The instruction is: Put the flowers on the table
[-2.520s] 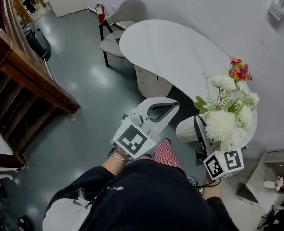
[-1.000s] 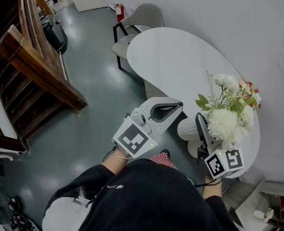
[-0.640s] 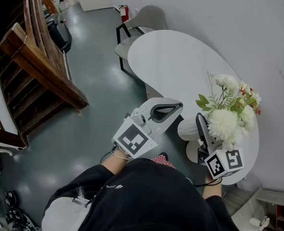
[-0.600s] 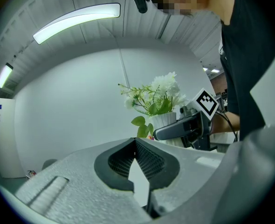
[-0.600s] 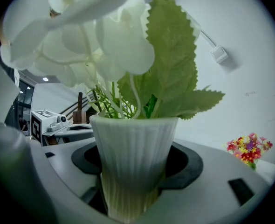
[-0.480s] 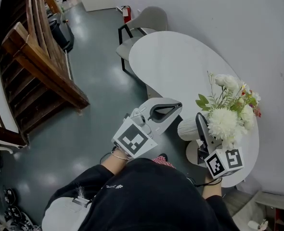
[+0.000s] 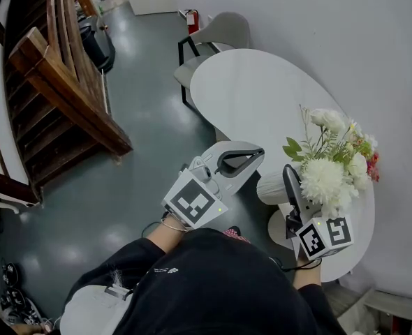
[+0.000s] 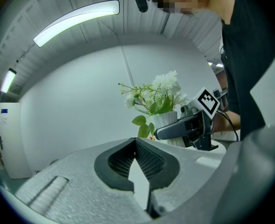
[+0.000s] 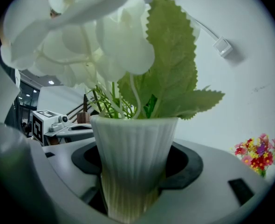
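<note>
Since the earliest frame: grey chair (image 7: pixel 220 32) and white tabletop (image 7: pixel 262 96) shifted rightward in the head view; small red flower bunch (image 7: pixel 371 167) gone from above the white blooms to their right edge; both grippers at much the same spots in the frame
Right gripper (image 7: pixel 284 181): lower right of the head view, jaws spread wide and clamped on the ribbed white vase (image 9: pixel 134 157), one pad against each side
Flowers (image 7: pixel 325 176): white blooms and green leaves, upright in the vase, overlapping the lower right end of the tabletop in the head view
Vase: at the table's near edge, lower right of the head view; impossible to tell whether its base rests on anything
Left gripper (image 8: pixel 135 146): centre of the head view, jaws closed tip to tip with nothing between, over the grey floor (image 7: pixel 136 152), just left of the vase and apart from it
Chair: top centre of the head view, at the table's far end
Wooden stair rail (image 7: pixel 66 89): upper left of the head view, well apart from the table
</note>
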Action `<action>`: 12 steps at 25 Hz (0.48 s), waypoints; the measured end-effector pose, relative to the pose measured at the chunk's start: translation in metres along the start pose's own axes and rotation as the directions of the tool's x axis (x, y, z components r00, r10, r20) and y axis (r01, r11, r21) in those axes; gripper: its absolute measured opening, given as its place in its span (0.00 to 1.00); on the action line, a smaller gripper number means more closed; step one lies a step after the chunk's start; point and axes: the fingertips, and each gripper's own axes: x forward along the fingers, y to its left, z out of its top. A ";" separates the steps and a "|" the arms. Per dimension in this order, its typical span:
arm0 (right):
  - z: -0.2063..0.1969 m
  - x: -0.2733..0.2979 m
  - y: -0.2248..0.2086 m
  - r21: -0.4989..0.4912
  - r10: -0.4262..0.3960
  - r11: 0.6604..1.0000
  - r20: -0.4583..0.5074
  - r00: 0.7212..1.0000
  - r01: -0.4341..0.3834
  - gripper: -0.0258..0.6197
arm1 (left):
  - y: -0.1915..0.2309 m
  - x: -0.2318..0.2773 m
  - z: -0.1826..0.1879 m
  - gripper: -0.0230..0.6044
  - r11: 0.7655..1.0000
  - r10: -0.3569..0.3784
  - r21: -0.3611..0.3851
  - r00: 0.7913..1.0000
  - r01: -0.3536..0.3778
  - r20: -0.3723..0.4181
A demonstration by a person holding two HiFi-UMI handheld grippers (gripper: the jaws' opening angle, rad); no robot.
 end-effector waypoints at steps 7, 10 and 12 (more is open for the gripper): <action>-0.001 -0.001 -0.002 0.007 0.008 1.000 -0.010 1.000 -0.008 0.57 | 0.001 -0.003 -0.002 0.03 1.000 0.020 -0.008 1.000 -0.020 -0.016; -0.002 -0.001 -0.002 0.001 0.012 1.000 -0.018 1.000 -0.012 0.57 | 0.003 -0.002 -0.002 0.03 0.999 0.031 -0.012 0.999 -0.031 -0.013; -0.002 0.000 -0.004 -0.003 0.007 1.000 -0.018 1.000 -0.007 0.57 | 0.004 -0.001 -0.005 0.03 0.999 0.031 -0.011 0.999 -0.031 -0.017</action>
